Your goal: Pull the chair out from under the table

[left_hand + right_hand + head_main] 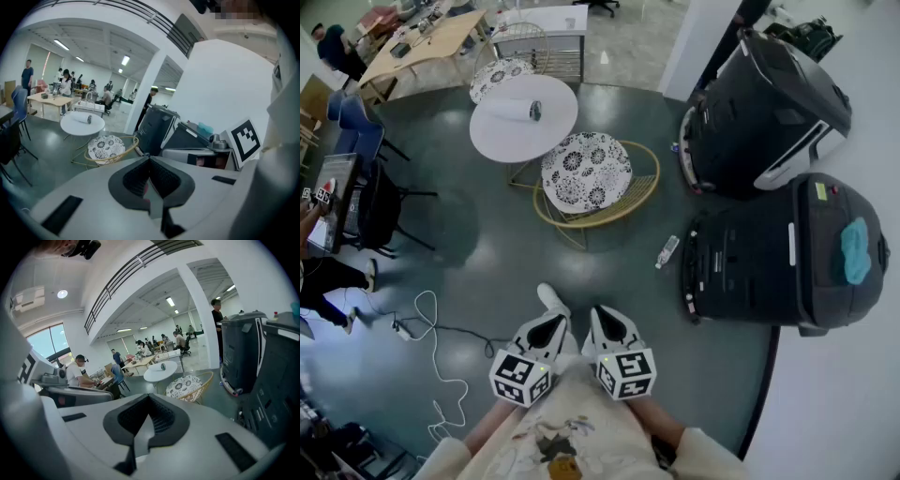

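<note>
A chair [586, 173] with a gold wire frame and a black-and-white patterned cushion stands against the near edge of a round white table [502, 136]. It shows small in the left gripper view as the chair [107, 148] by the table [75, 126], and in the right gripper view as the chair [186, 386] by the table [157, 373]. My left gripper [549, 321] and right gripper [606, 319] are held side by side close to my body, well short of the chair. Both point at it with jaws closed and nothing between them.
Two large dark machines [766, 111] [783, 251] stand at the right by a white wall. A bottle [667, 251] lies on the floor near them. A white cable [431, 349] trails at the left. A second patterned chair [500, 73] sits beyond the table. People work at desks further off.
</note>
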Demonstrator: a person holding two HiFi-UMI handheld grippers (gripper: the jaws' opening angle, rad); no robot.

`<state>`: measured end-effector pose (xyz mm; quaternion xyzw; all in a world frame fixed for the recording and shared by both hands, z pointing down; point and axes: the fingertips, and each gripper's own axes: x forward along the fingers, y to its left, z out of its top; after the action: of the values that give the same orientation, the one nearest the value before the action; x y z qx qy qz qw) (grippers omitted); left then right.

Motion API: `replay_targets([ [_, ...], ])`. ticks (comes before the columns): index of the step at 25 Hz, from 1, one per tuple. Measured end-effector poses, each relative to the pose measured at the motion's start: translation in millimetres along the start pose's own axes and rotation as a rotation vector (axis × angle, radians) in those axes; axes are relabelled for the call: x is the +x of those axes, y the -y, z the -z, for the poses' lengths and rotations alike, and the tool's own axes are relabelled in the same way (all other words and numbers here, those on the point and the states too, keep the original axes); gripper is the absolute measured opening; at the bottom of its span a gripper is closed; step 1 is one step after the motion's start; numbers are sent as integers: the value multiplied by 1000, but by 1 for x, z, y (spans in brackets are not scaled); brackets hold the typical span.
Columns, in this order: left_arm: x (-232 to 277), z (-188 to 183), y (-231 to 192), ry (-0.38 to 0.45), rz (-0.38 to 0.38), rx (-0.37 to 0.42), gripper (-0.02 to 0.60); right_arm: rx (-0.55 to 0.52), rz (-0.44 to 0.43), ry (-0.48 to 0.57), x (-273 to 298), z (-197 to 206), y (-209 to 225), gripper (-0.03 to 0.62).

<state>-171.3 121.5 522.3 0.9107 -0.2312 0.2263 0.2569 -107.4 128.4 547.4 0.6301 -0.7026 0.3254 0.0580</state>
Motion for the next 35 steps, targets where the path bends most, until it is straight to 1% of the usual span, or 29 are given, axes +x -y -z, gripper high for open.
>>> replay_targets([
  [3, 16, 18, 26, -21, 1, 31, 2, 5, -21, -3, -13, 16, 15, 8],
  [6, 18, 24, 36, -22, -17, 20, 2, 3, -38, -7, -26, 23, 20, 8],
  [9, 13, 24, 39, -29, -19, 21, 2, 0, -50, -2, -35, 22, 16, 8],
  [14, 7, 7, 35, -16, 15, 56, 2, 10, -40, 21, -30, 11, 7, 9],
  [15, 4, 4, 33, -11, 21, 60, 2, -2, -36, 26, -28, 7, 3, 9],
  [18, -1, -2, 18, 12, 23, 59, 2, -54, -5, 44, -17, -3, -3, 9],
  [20, -8, -8, 1, 41, 17, 48, 2, -54, 2, 42, -5, -8, -8, 9],
  [22, -14, -13, -17, 67, 25, 5, 2, -52, 4, 37, 9, -13, -15, 9],
  [24, -18, -14, -37, 90, 33, -64, 2, -63, 7, 31, 25, -18, -23, 9],
  [26, -22, -18, -59, 128, 6, -99, 2, -97, 12, 21, 37, -20, -35, 9],
  [28, -23, -21, -72, 160, -20, -113, 2, -136, 29, -7, 39, -12, -40, 9],
  [31, -16, -28, -81, 157, -12, -112, 2, -161, 31, -41, 47, -8, -37, 9],
  [35, -7, -44, -96, 161, -53, -105, 2, -183, -18, -23, 78, -39, -26, 9],
])
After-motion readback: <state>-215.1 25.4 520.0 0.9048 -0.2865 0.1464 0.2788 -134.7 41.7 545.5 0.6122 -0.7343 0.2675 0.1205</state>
